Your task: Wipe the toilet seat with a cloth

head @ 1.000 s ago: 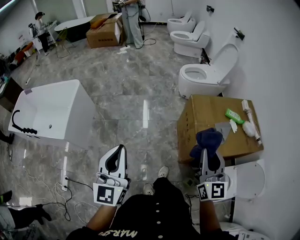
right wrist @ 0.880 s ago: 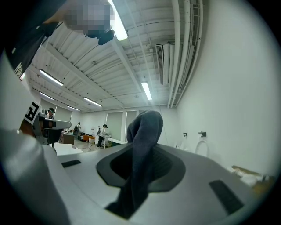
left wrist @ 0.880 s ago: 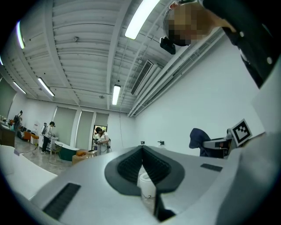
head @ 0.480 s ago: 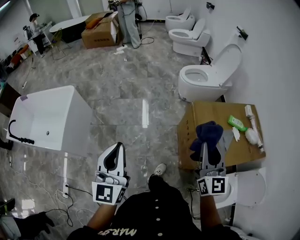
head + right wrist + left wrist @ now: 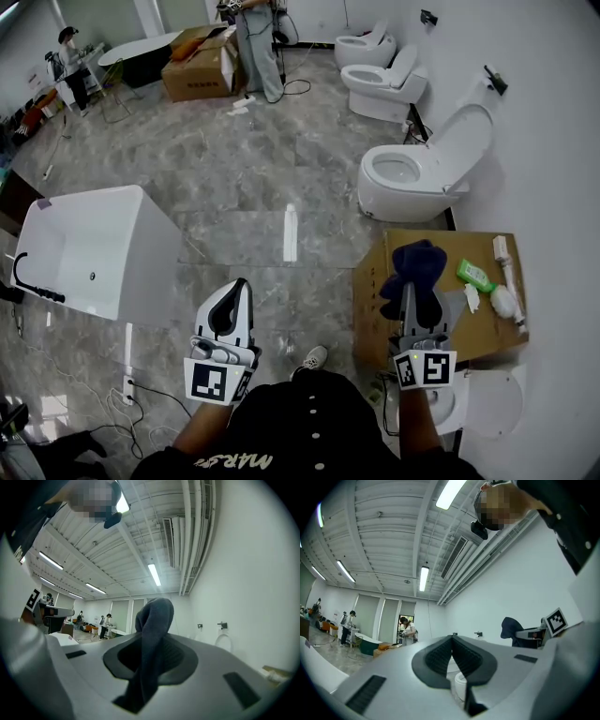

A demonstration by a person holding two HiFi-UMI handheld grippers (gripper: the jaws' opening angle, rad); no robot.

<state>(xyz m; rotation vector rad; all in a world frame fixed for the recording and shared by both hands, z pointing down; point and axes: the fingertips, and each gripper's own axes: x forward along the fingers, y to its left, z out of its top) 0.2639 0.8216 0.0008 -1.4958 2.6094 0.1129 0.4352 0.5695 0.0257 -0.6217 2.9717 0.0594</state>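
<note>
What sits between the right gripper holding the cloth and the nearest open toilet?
In the head view, a cardboard box lies between them. The right gripper, jaws shut on the dark cloth, is held over its near part, and the toilet stands just beyond its far edge.

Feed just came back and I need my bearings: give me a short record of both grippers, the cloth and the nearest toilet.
left gripper: fingers together, nothing between them
right gripper: shut on the dark blue cloth, which bunches up above the fingers
nearest toilet: ahead by the wall, lid raised, apart from both grippers
cardboard box: on the floor short of that toilet, green packet on top
wiping: not yet begun
</note>
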